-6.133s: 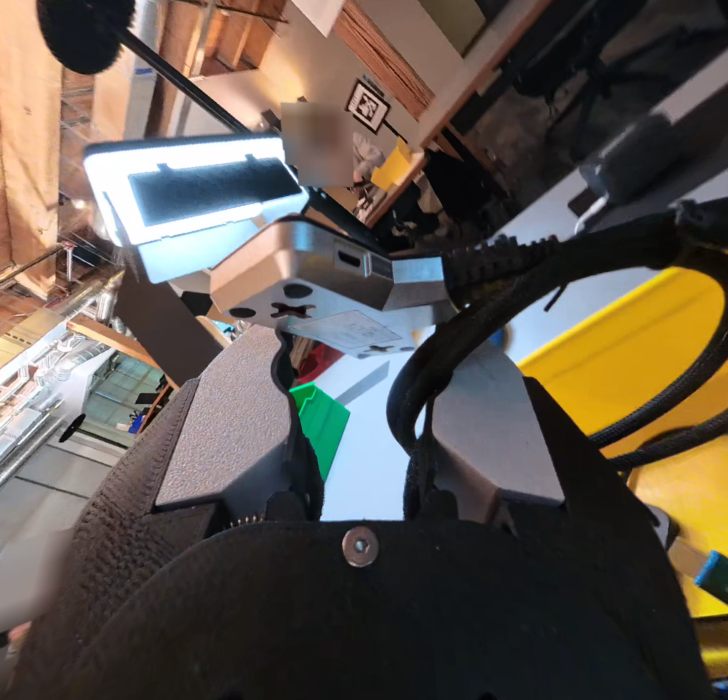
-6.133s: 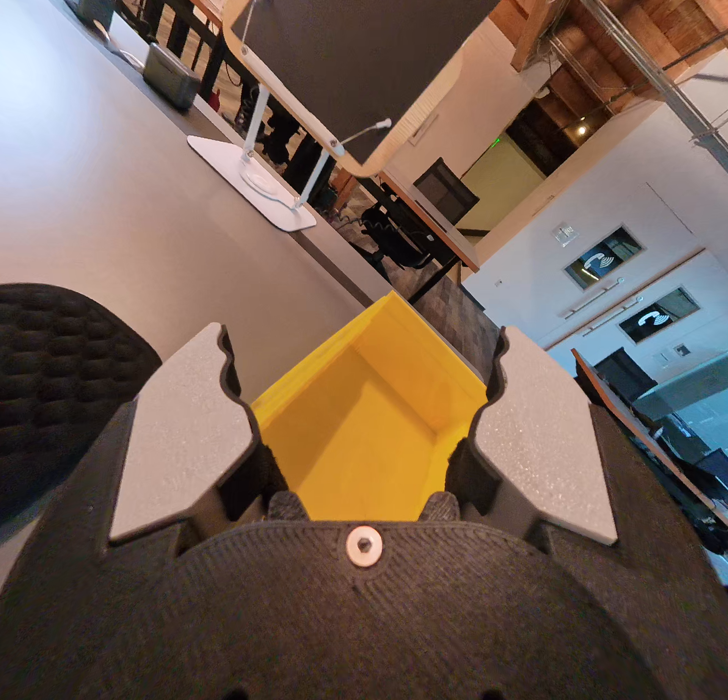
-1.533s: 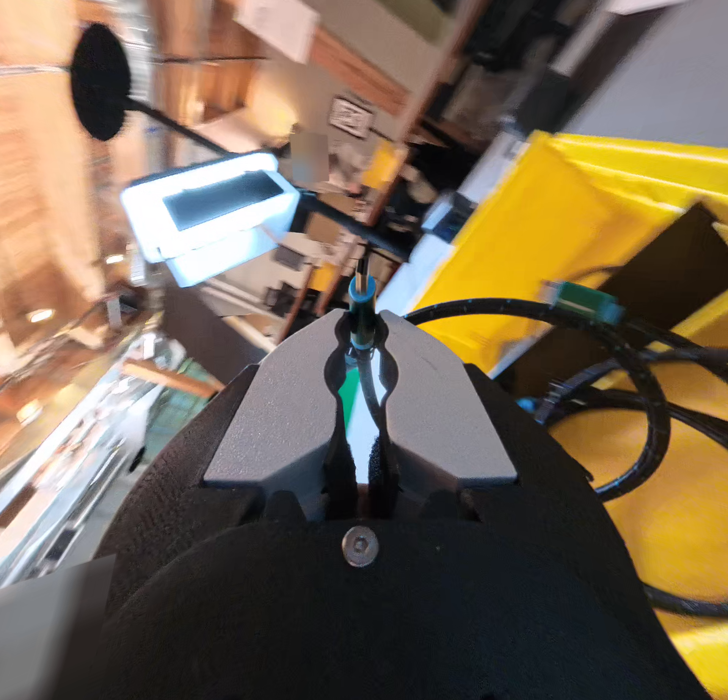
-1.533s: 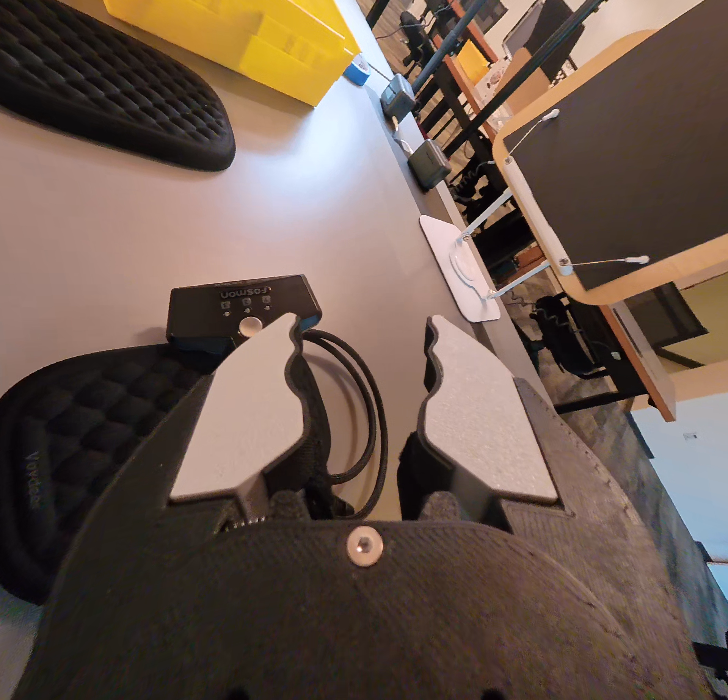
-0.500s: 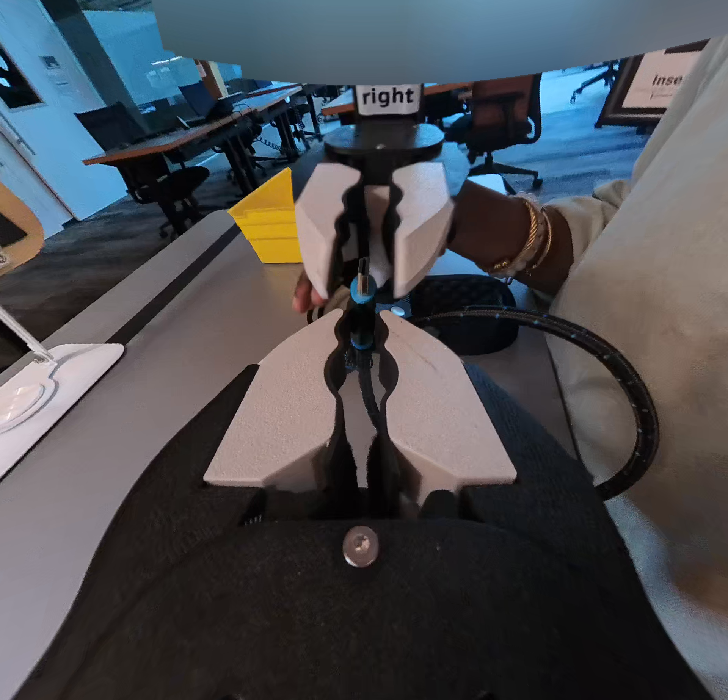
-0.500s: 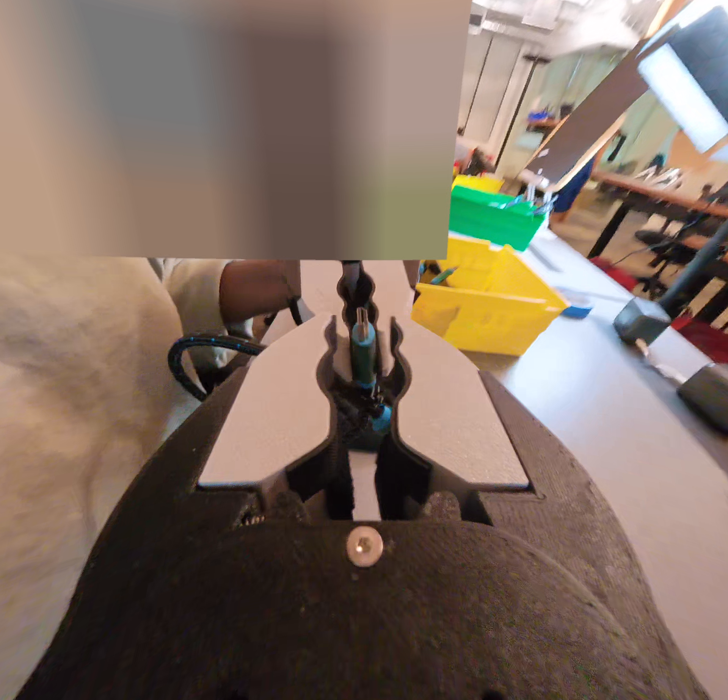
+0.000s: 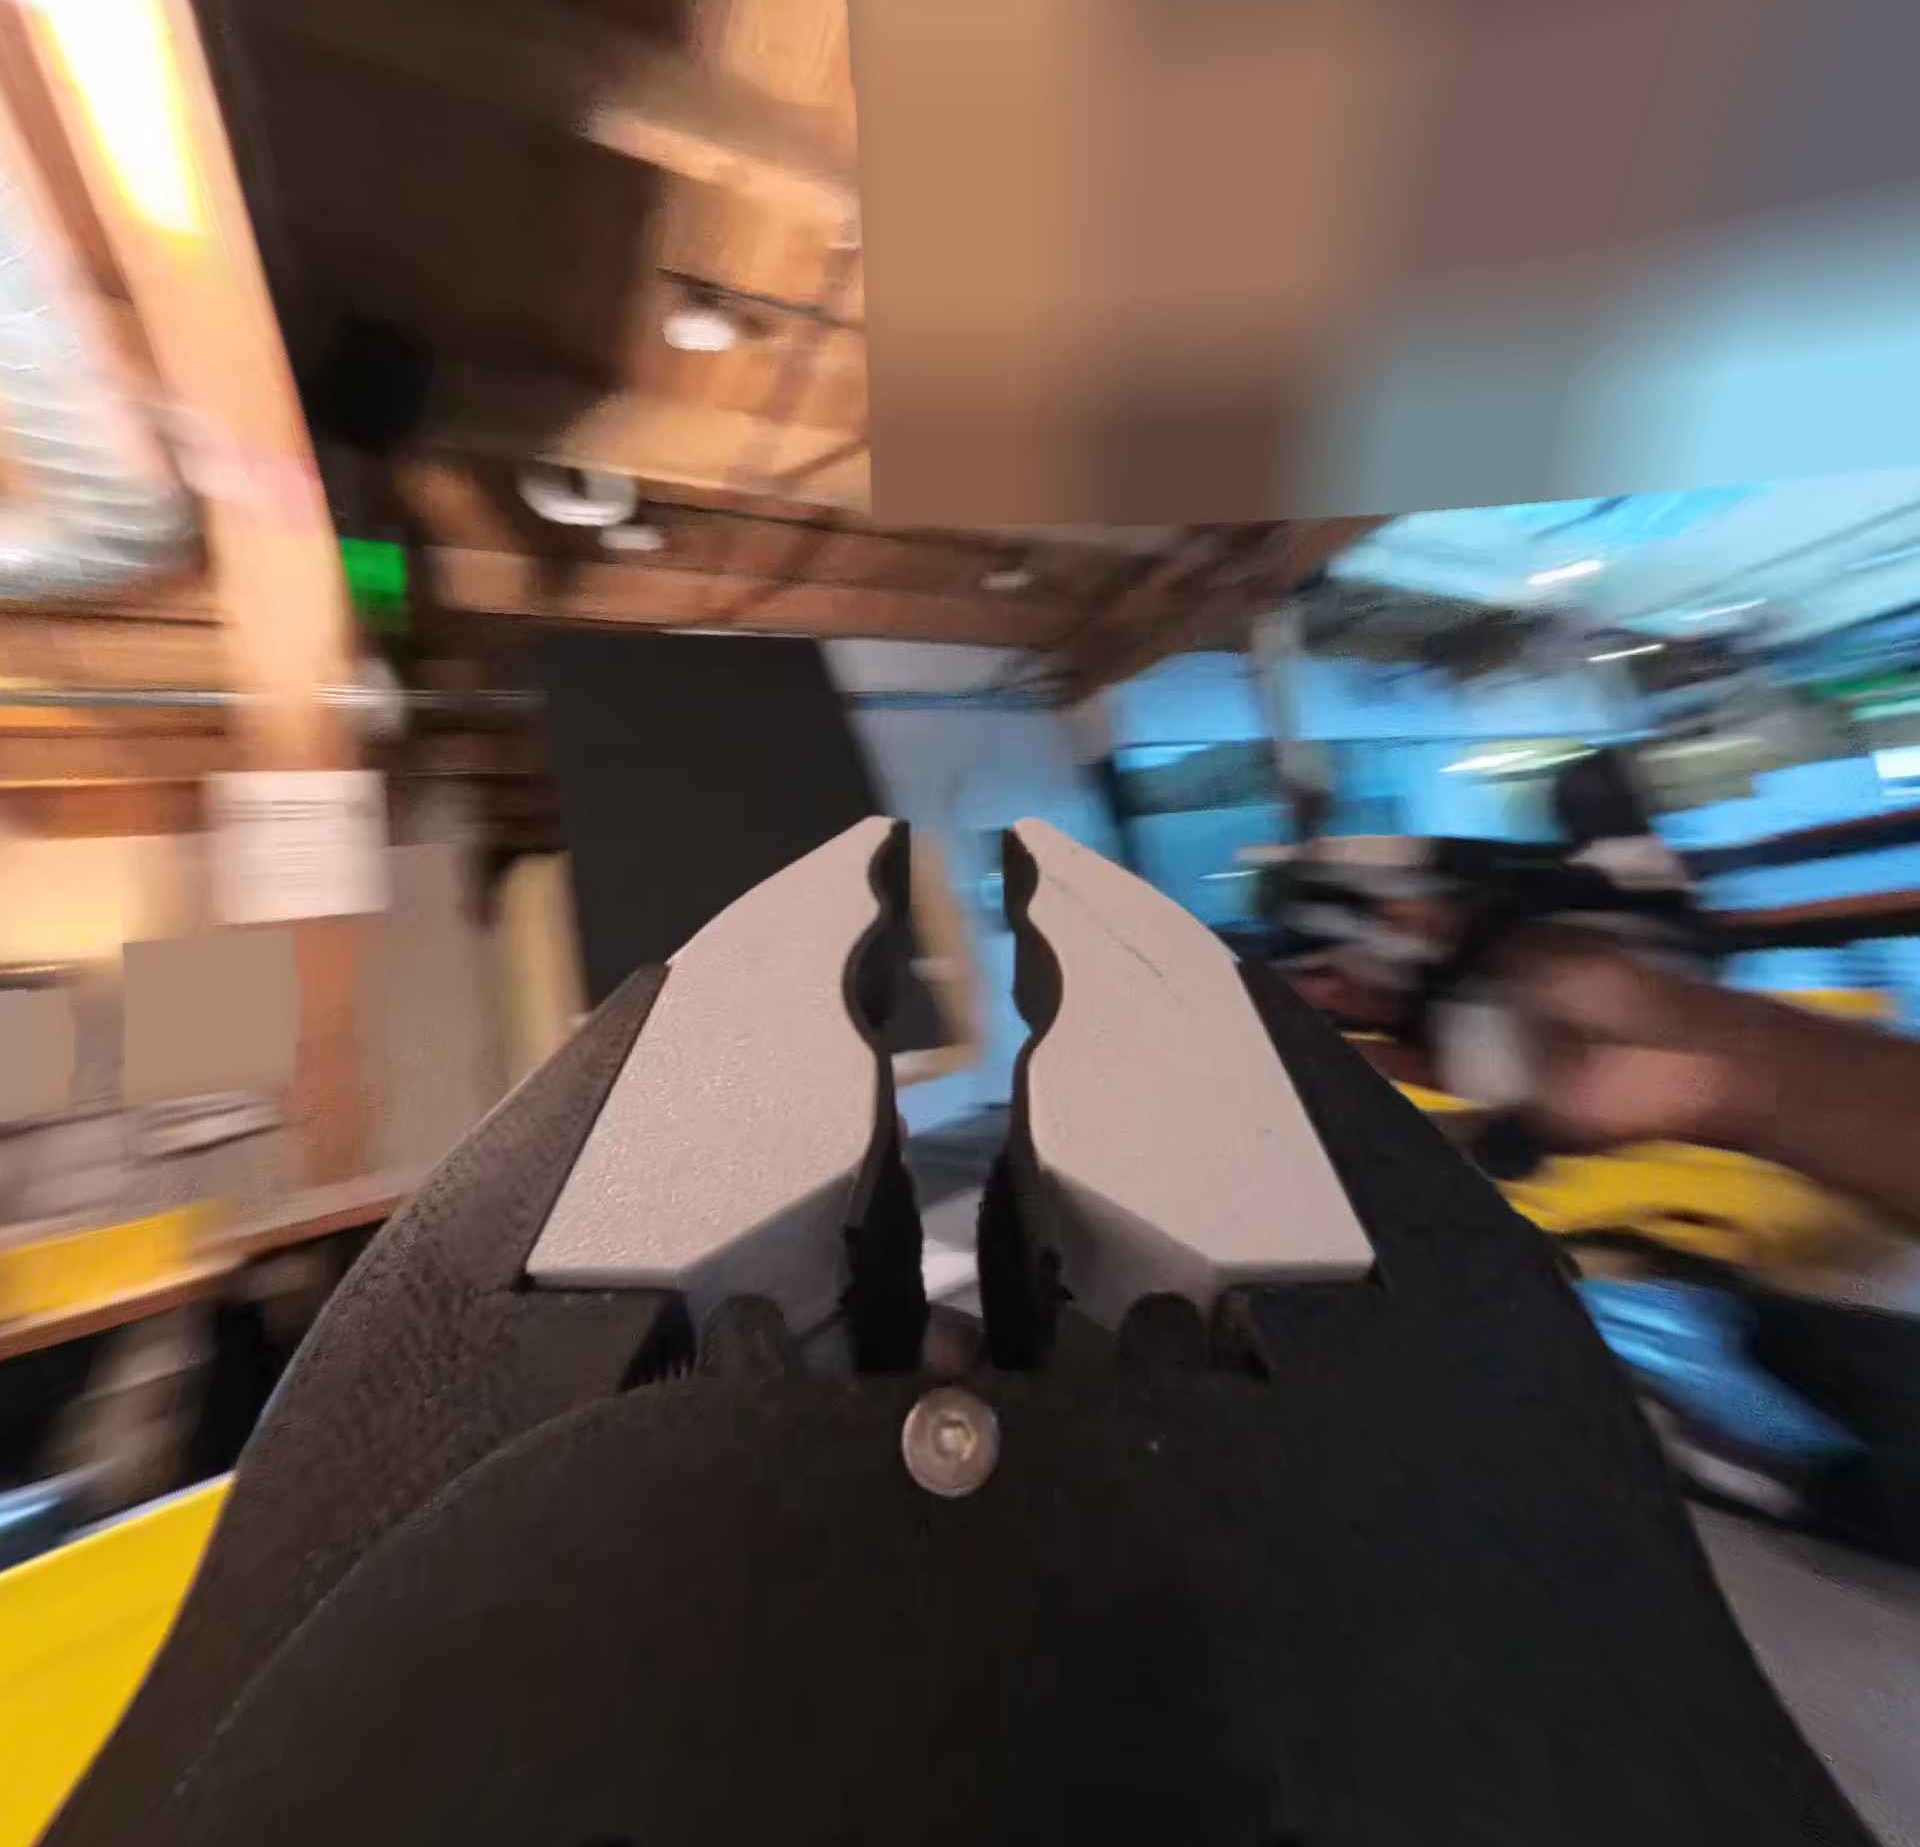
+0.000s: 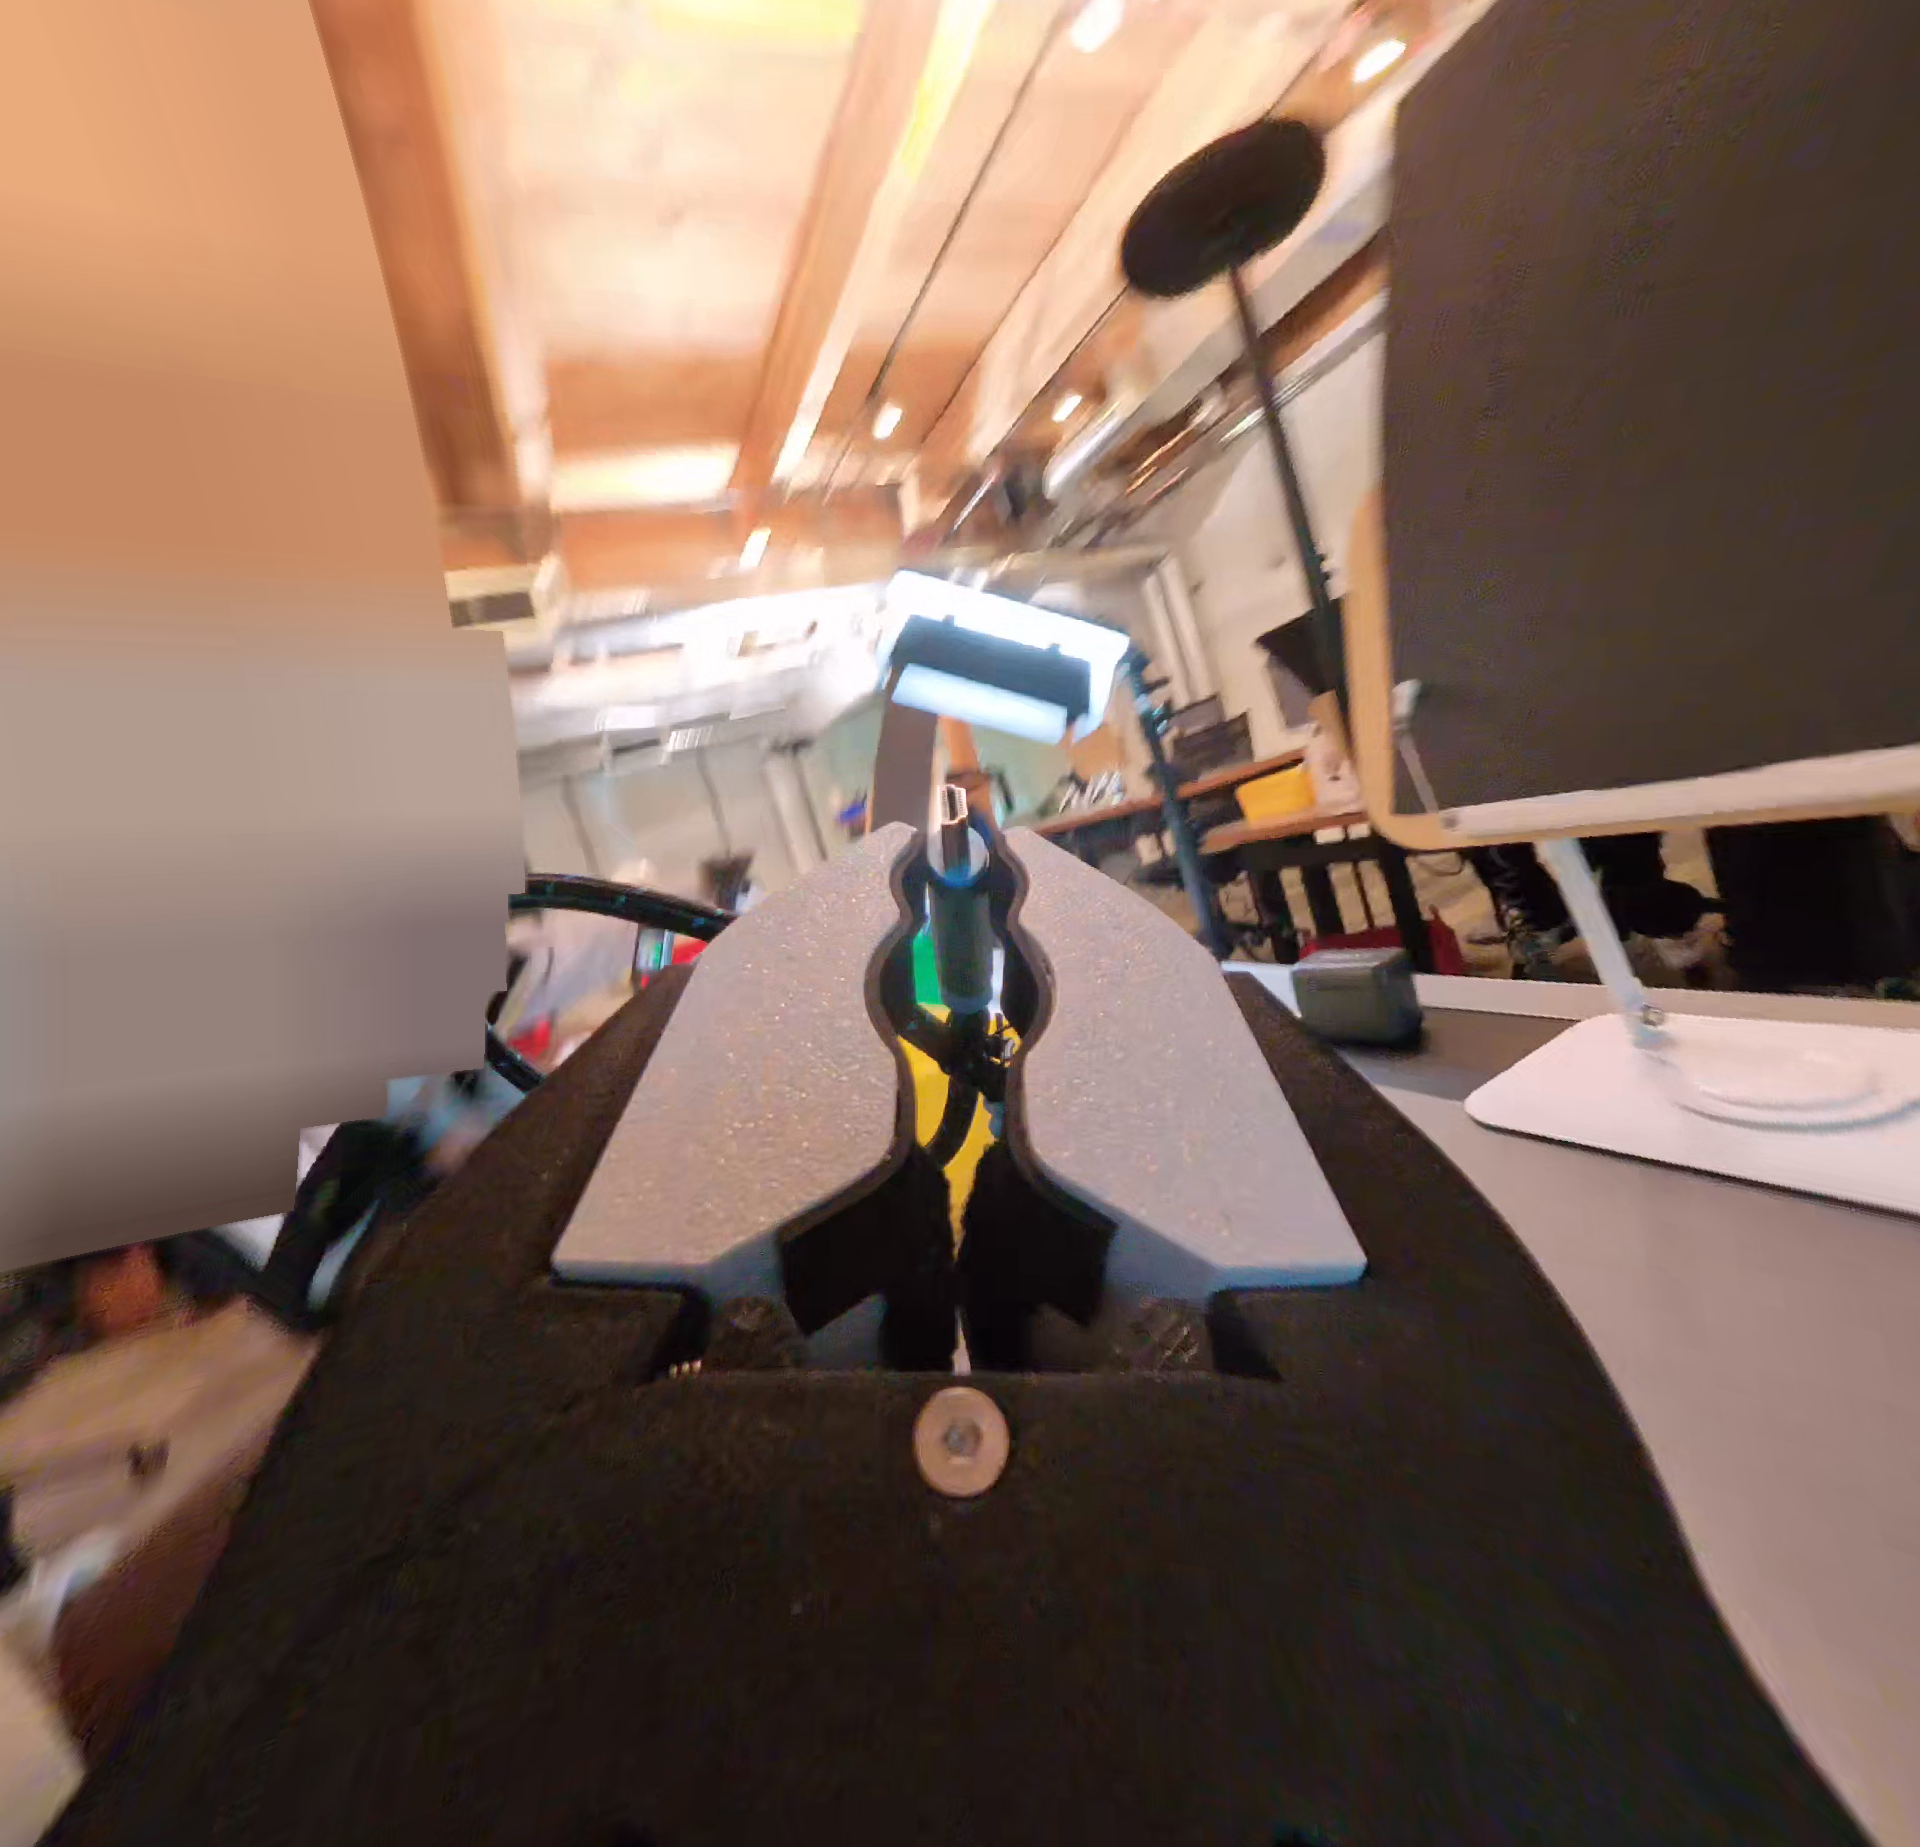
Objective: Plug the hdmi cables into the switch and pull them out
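The left tongs (image 7: 956, 841) stand narrowly apart with nothing between their grey fingers (image 7: 748, 1070); the view past them is smeared by motion. A yellow bin (image 7: 94, 1631) shows at the near left corner of that view, and another blurred yellow shape lies to the right, below a person's arm (image 7: 1662, 1070).

The right tongs (image 8: 961, 841) are clamped on an HDMI plug (image 8: 958, 904). The plug stands upright between the fingertips, its metal end poking out past them and its dark body with a blue ring sitting in the notch. Its black cable (image 8: 613, 909) loops off to the left, behind the tongs. The switch cannot be made out in either view.

To the right, the grey worktop (image 8: 1662, 1309) carries a white stand base (image 8: 1683, 1101) with a large dark panel (image 8: 1662, 395) above it. A small grey box (image 8: 1351, 997) sits farther back. A bright lamp (image 8: 997, 675) hangs beyond the plug.
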A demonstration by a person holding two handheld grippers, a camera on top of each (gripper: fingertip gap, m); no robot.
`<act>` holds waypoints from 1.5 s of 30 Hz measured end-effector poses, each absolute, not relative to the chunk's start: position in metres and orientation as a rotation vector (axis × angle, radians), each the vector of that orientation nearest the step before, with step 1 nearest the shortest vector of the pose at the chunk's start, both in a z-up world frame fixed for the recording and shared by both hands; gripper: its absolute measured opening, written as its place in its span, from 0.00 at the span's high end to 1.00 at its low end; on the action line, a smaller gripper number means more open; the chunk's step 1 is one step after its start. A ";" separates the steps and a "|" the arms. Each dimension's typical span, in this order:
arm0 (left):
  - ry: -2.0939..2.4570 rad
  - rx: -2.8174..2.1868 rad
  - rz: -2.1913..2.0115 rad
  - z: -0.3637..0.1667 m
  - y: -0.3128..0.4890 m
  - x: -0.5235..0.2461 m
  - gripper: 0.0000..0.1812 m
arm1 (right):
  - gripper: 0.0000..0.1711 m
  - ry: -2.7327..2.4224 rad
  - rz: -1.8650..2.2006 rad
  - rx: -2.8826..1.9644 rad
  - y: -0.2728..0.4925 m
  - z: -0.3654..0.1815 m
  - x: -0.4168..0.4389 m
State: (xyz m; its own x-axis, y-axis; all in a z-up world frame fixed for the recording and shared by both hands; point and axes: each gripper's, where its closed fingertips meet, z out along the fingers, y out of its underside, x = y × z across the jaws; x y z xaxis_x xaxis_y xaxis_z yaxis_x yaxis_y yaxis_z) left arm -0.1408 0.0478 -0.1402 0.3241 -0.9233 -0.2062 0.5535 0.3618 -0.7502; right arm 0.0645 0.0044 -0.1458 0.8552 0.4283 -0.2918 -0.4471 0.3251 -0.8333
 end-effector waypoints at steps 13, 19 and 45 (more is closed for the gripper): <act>0.874 -0.758 -0.796 -0.178 -0.011 -0.011 0.73 | 0.93 0.362 1.019 -0.996 0.023 -0.157 0.027; 1.056 -0.916 -0.636 -0.203 0.018 0.005 0.74 | 0.93 0.320 1.051 -1.106 0.022 -0.180 0.001; 1.738 -0.735 -0.254 -0.252 0.019 -0.033 0.89 | 0.76 -1.124 -0.259 -1.564 -0.007 -0.239 -0.040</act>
State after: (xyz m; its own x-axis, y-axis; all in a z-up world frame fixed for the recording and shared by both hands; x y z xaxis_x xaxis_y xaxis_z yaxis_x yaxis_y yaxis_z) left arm -0.0326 0.0185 -0.2523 -0.1291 -0.5938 -0.7942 -0.3413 0.7786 -0.5266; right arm -0.0395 -0.0074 -0.2388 0.5193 0.5109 0.6851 0.7593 0.0921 -0.6442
